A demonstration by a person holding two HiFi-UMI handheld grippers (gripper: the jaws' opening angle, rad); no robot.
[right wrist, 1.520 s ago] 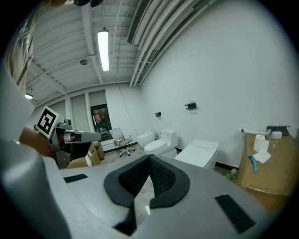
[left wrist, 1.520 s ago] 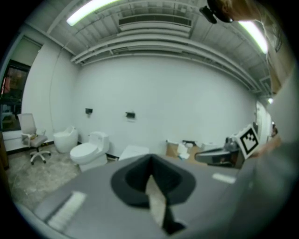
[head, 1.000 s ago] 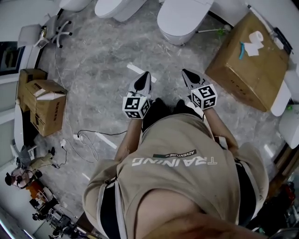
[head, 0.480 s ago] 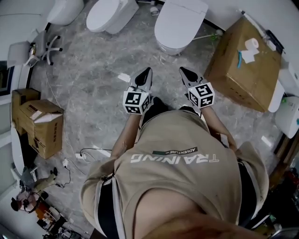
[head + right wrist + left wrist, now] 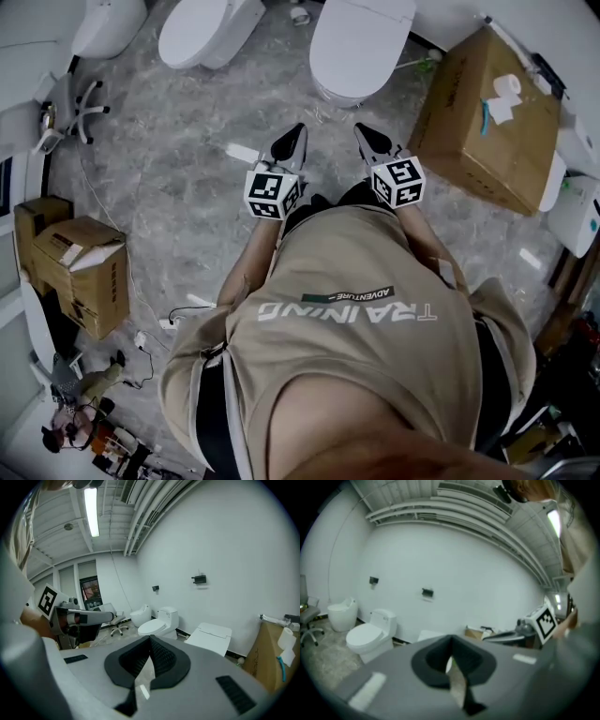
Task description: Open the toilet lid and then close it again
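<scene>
White toilet lid (image 5: 364,33) lies shut at twelve o'clock, near but apart from the left gripper (image 5: 291,142) and right gripper (image 5: 368,141), both empty with jaws pressed together; the approach seems in hand, and next comes reaching the lid's front edge to lift.

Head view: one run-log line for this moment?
left tool: shut, empty | right tool: shut, empty | toilet lid: closed, untouched | stage: pre-contact
</scene>
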